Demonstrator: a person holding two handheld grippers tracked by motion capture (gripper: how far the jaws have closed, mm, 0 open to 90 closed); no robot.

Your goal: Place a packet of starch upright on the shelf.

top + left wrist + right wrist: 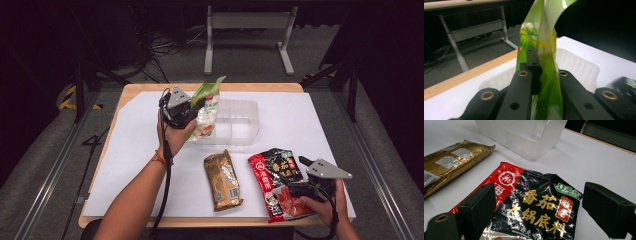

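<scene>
Left gripper (192, 107) clamps a green bag (207, 112) over the clear tray (240, 120). Right gripper (300, 175) is open over the red-black pouch (534, 207) reading 番茄 火锅底料, gold pack (223, 180) left.

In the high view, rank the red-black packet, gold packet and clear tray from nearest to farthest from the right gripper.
From the right gripper:
1. Red-black packet, directly beneath its jaws.
2. Gold packet, further left.
3. Clear tray, farthest, up-table near the left hand.
</scene>
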